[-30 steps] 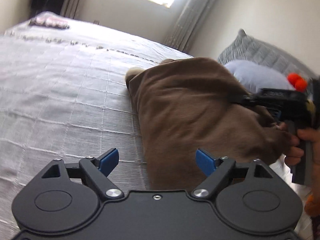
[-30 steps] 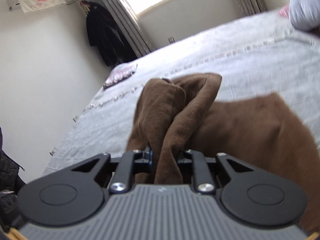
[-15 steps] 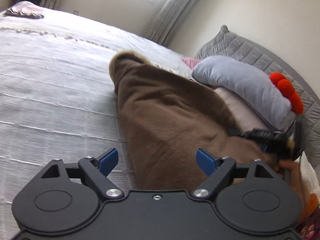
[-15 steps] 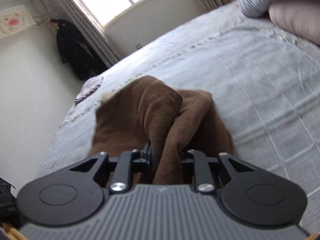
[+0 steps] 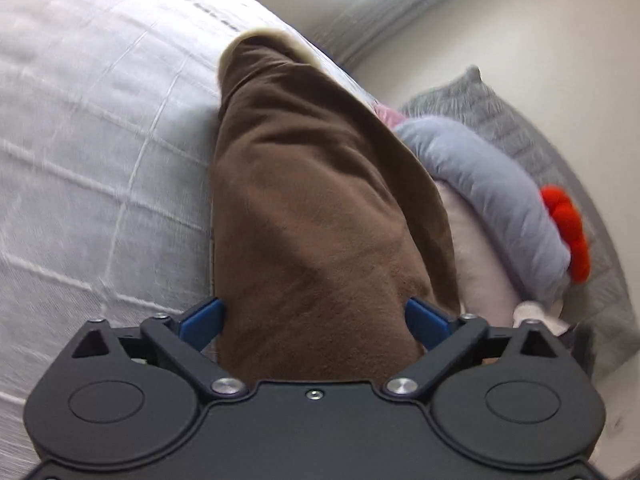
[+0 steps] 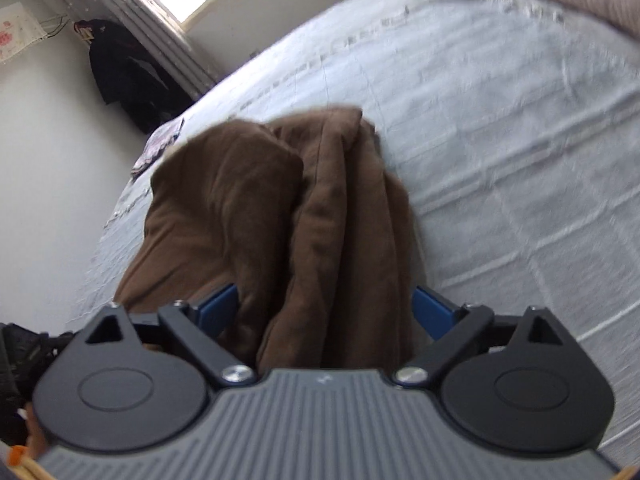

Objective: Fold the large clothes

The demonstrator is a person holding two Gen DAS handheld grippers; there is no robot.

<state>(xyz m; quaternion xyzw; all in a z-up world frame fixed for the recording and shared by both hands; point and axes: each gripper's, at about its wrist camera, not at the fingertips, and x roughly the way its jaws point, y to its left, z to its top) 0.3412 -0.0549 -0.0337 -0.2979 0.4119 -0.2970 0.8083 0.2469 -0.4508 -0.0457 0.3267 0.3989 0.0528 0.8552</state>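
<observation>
A large brown garment with a cream lining edge lies folded lengthwise on the grey bed. My left gripper is open, its blue pads standing either side of the garment's near end. In the right wrist view the same brown garment lies bunched in thick folds. My right gripper is open, its jaws wide apart around the bunched cloth, with blue pads showing.
The grey quilted bedspread spreads to the left. A grey pillow with a red pompom, a pink pillow and a grey headboard lie right. A dark coat hangs near the curtain.
My right gripper has opened and let go of the brown cloth it held. My left gripper has moved in over the garment's near end, staying open.
</observation>
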